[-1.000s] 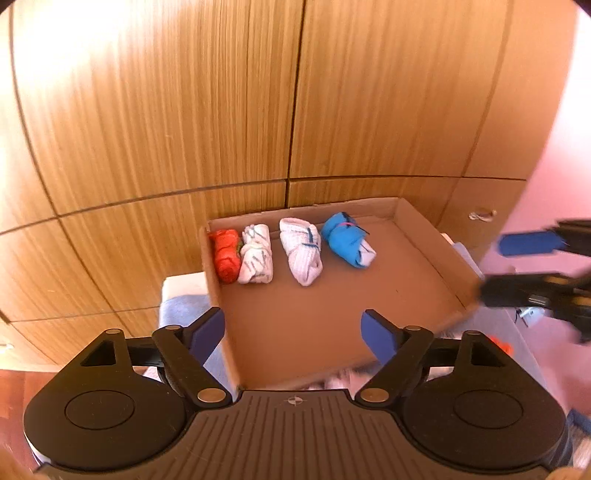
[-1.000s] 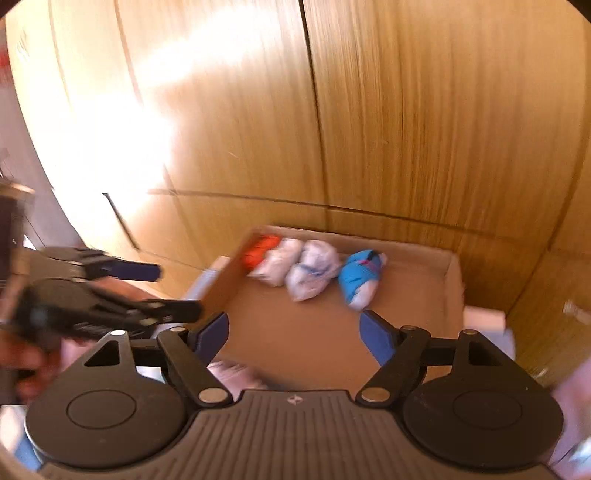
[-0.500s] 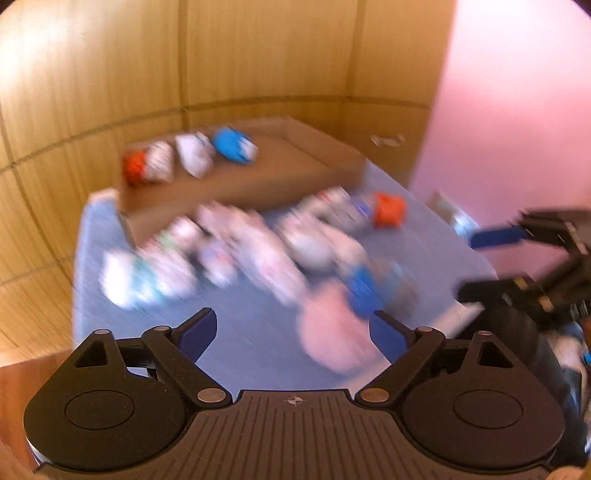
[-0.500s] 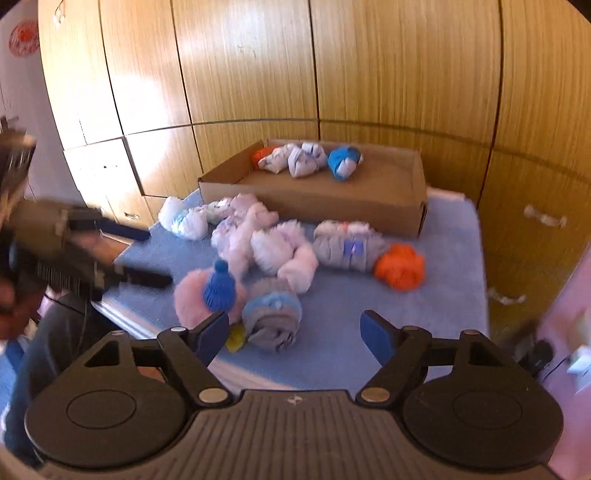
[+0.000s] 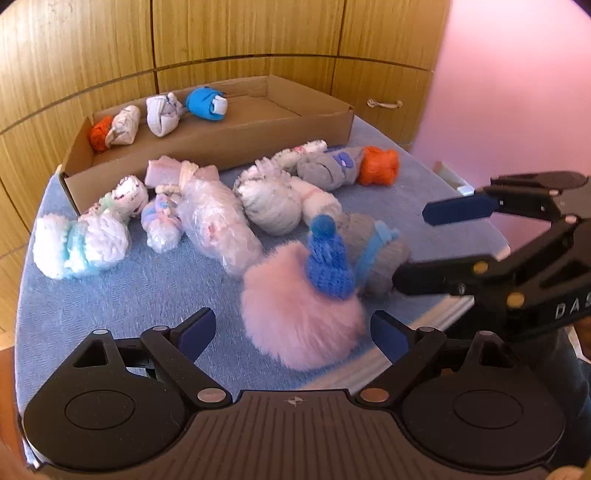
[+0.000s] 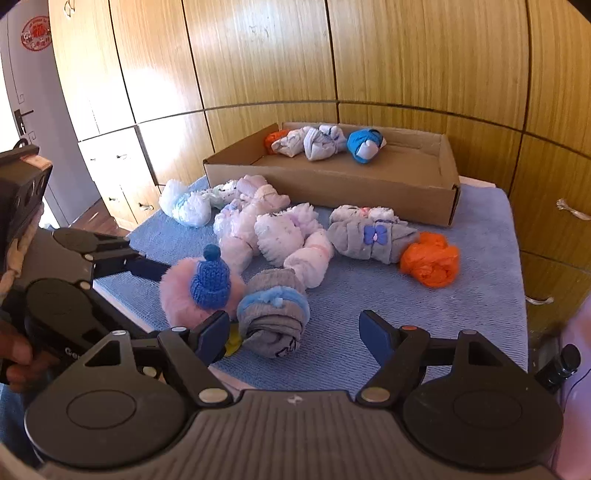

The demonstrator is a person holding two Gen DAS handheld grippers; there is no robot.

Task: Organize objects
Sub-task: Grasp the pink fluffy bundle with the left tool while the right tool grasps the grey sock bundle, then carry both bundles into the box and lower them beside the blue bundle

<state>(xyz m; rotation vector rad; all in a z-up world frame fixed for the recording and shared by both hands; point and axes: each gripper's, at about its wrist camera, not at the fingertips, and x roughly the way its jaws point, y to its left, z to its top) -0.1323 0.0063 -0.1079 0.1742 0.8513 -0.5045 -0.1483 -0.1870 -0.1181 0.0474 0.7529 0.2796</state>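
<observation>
Wooden cabinet doors (image 6: 406,55) fill the background (some with small metal handles (image 5: 383,103)). A grey door (image 6: 22,96) with a red sticker (image 6: 36,33) stands at far left.

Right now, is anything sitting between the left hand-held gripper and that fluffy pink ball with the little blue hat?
Nothing visible does. The left hand-held gripper is open, and the pink ball lies straight ahead between its fingers on the blue cloth. The grey rolled sock sits beside it, toward the right hand-held gripper.
</observation>
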